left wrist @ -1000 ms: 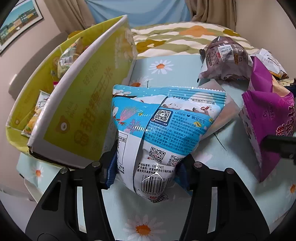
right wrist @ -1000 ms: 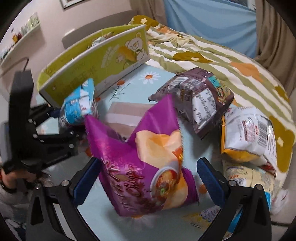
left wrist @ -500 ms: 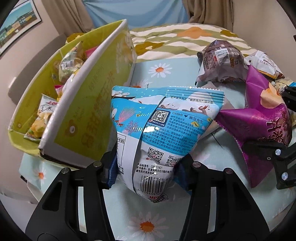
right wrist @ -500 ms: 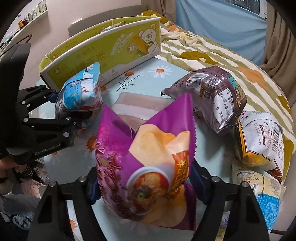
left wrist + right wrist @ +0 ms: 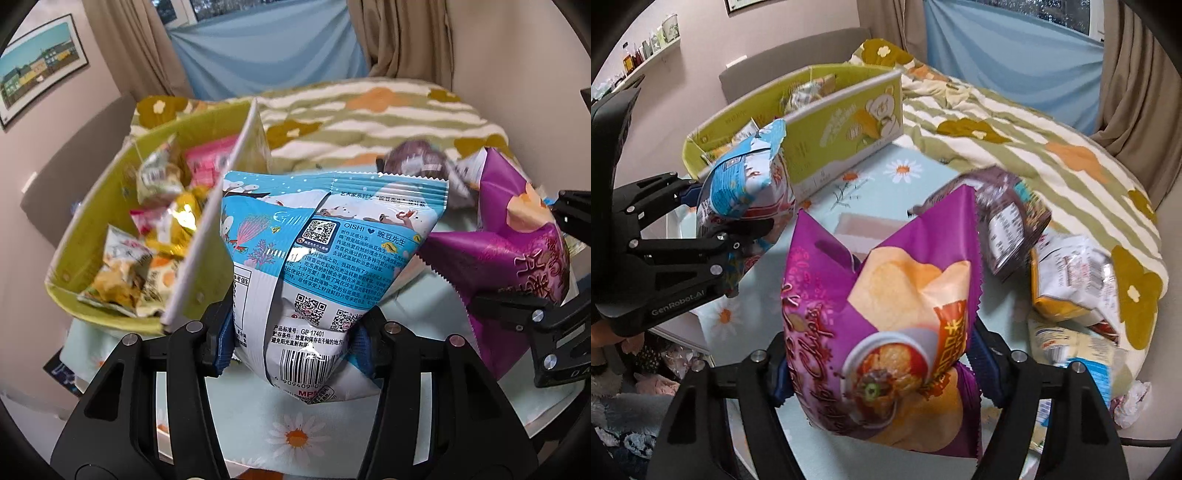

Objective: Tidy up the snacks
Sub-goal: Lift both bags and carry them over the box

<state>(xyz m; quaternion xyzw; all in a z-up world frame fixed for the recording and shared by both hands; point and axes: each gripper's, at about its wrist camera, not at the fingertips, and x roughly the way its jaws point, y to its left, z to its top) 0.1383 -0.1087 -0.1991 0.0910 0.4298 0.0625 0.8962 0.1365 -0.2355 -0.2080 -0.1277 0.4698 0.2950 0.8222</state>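
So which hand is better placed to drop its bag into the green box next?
Probably left. The left tool holds the blue bag right beside the green box; the right tool with the purple bag is farther away.

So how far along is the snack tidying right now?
Partly done. Several packets already lie in the green box. In hand: the left gripper clamps a blue bag, the right gripper a purple chip bag. Left: the brown bag and white bag on the table.
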